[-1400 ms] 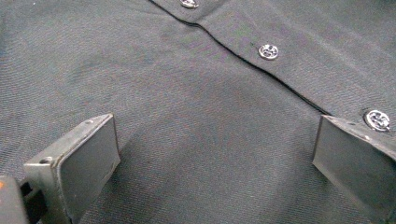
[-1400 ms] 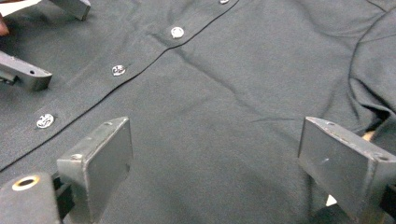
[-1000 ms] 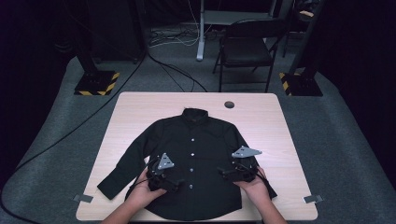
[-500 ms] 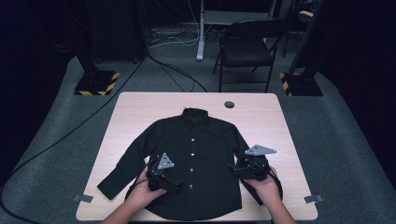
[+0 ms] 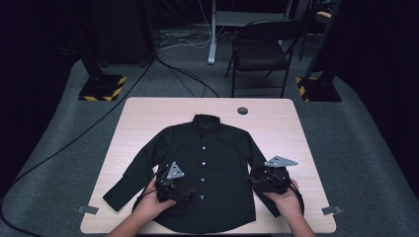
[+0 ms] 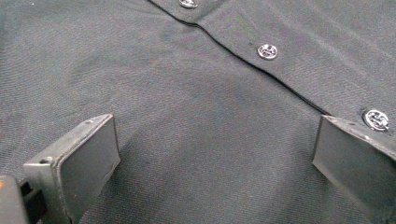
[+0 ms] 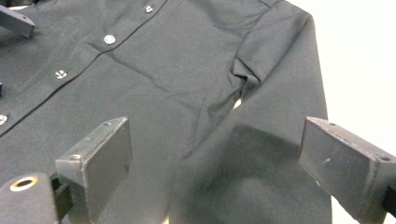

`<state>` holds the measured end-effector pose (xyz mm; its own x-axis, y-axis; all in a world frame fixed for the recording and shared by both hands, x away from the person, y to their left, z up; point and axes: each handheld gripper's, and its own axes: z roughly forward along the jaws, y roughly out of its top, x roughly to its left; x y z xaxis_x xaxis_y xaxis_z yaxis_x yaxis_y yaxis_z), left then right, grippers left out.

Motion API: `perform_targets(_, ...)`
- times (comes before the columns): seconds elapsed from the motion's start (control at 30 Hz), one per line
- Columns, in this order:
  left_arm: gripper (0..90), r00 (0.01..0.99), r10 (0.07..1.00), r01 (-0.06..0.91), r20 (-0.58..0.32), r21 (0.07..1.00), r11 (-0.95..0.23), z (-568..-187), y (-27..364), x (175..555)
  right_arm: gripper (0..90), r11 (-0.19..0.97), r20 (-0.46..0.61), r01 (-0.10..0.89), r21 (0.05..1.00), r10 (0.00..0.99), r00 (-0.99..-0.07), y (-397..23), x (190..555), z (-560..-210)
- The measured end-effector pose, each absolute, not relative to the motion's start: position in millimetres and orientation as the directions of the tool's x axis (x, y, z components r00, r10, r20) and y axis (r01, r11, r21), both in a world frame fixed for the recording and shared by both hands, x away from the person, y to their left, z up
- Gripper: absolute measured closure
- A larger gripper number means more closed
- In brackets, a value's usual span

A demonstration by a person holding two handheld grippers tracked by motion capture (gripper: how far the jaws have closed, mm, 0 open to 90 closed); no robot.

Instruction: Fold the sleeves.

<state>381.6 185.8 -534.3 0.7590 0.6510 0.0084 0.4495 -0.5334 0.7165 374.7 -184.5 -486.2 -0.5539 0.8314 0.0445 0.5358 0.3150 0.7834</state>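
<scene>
Shirt (image 5: 207, 168) lies flat and buttoned, face up, mid-table (image 5: 148, 113), no fold made yet. Left gripper (image 5: 174, 190) and right gripper (image 5: 271, 178) hover over lower front and right sleeve, jaws spread, holding nothing.

Both forearms come in from the bottom edge of the high view, each hand wrapped around a gripper. The left gripper (image 5: 173, 186) sits low and left of centre, its jaws spread wide apart in the left gripper view with nothing between them. The right gripper (image 5: 271, 178) is held well apart from it at the right, a little farther forward, its jaws likewise wide open and empty.
</scene>
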Motion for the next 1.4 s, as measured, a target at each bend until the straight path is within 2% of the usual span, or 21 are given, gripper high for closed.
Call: perform_targets(1.4,0.3,0.759,0.651,0.450,0.008,0.717,-0.533,-534,186,382,13.2,0.277,0.021,0.581,0.765,0.892,-0.452,-240,359,-492)
